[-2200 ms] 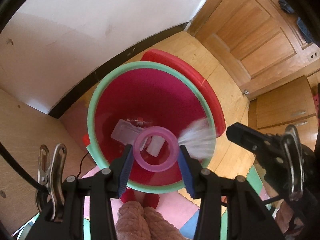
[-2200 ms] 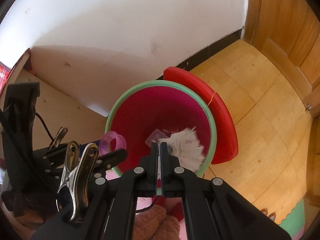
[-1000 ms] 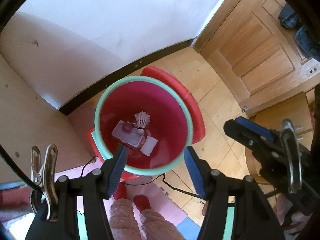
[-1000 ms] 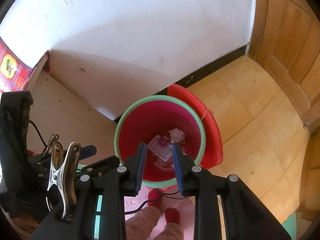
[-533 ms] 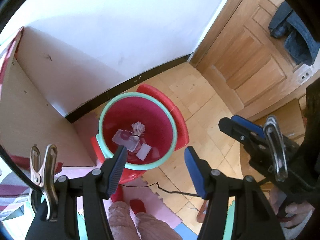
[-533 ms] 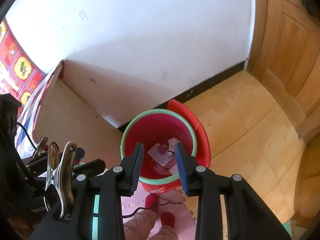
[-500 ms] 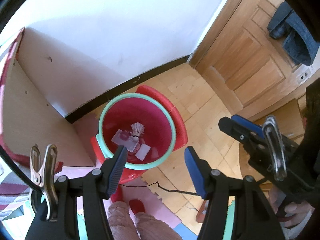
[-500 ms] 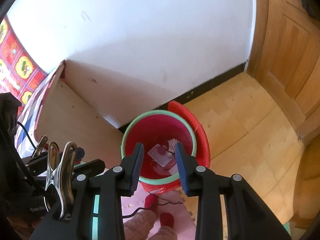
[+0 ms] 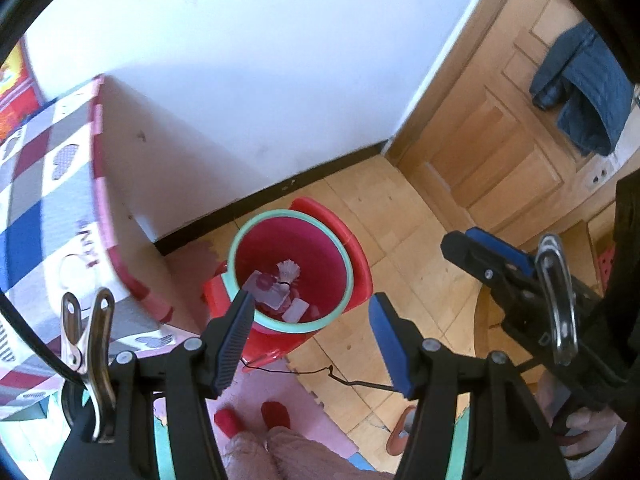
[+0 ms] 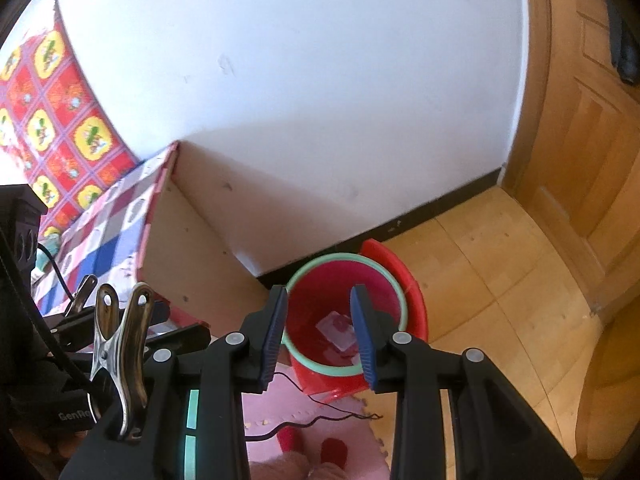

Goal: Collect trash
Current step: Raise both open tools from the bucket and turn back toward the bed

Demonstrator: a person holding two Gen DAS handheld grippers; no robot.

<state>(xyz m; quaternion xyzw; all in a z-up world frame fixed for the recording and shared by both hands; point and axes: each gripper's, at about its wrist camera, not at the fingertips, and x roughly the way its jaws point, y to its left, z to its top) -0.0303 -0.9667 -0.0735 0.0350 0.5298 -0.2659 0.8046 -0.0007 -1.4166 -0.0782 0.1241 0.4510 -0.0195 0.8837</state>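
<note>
- Trash lies at the bottom of the round red plastic bin with a mint-green rim (image 9: 349,256): a white feathered shuttlecock (image 9: 289,269), a clear flat plastic packet (image 9: 267,290) and a small white card (image 9: 296,306)
- All look light; the feathers seem fragile, so the cork end would be the place to take hold
- The left gripper (image 9: 310,332) is spread and empty
- The right gripper (image 10: 318,334), jaws just widened, holds nothing
</note>
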